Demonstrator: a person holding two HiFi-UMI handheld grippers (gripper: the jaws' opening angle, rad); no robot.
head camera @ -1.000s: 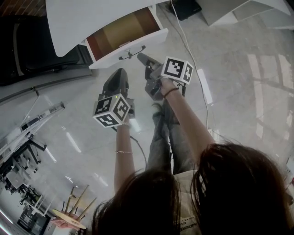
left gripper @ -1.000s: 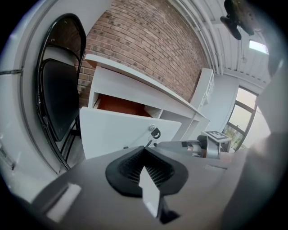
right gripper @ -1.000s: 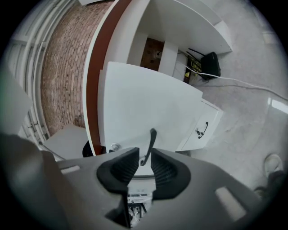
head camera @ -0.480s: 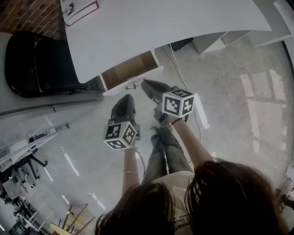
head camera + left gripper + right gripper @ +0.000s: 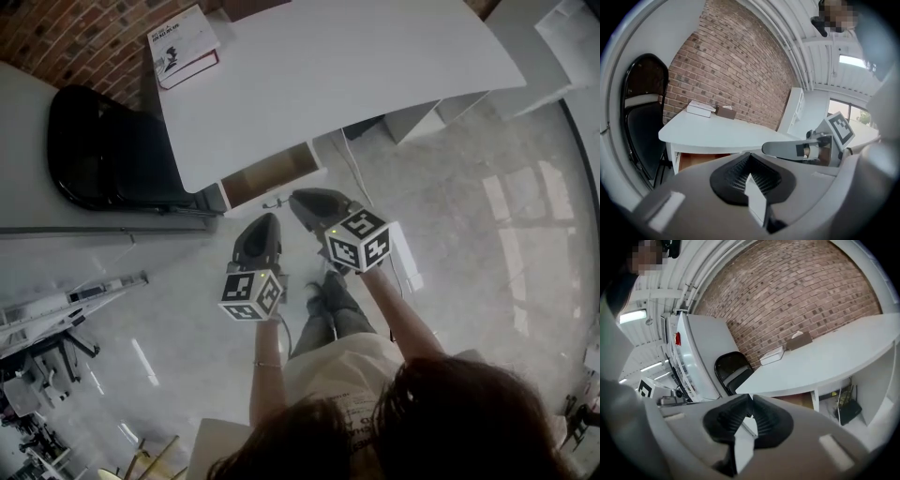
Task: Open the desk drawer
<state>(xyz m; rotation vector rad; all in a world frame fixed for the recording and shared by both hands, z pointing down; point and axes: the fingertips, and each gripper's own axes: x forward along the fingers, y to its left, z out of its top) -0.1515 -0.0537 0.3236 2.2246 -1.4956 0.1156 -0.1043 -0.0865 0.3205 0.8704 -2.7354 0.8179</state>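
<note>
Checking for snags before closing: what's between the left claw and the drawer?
Nothing. In the head view only bare floor separates the left claw from the open drawer.

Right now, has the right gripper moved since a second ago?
Yes. The right gripper has drawn back from the open drawer: its tip met the handle then, and now sits just right of it.
</note>
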